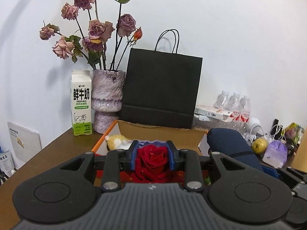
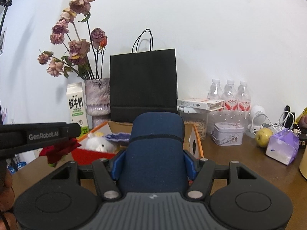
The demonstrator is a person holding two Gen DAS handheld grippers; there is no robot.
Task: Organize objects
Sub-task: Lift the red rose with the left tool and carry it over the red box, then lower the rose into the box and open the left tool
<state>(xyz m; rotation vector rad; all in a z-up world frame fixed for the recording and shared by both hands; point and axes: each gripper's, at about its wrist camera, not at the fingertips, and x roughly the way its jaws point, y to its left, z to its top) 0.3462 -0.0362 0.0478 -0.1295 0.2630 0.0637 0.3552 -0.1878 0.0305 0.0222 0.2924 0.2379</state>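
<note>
My left gripper (image 1: pixel 153 146) is shut on a red rose (image 1: pixel 153 159), whose bloom sits between the blue pads. Behind it is an open cardboard box (image 1: pixel 161 134) with orange edges, holding a plush toy (image 1: pixel 117 140) and a purple knitted piece. My right gripper (image 2: pixel 154 158) is shut on a dark blue fabric case (image 2: pixel 156 134) that stands upright between its fingers. The right wrist view shows the left gripper (image 2: pixel 73 132) as a black bar at the left, the rose (image 2: pixel 59 149) beneath it, beside the box (image 2: pixel 90 153). The case (image 1: pixel 230 143) also appears at the right of the left wrist view.
Along the white wall stand a milk carton (image 1: pixel 81 103), a vase of dried roses (image 1: pixel 106 99), a black paper bag (image 1: pixel 161 88) and water bottles (image 2: pixel 230 95). To the right are a tin (image 2: pixel 227 134), a yellow-green fruit (image 2: pixel 263 137) and a purple packet (image 2: pixel 282 147) on the brown table (image 2: pixel 239 163).
</note>
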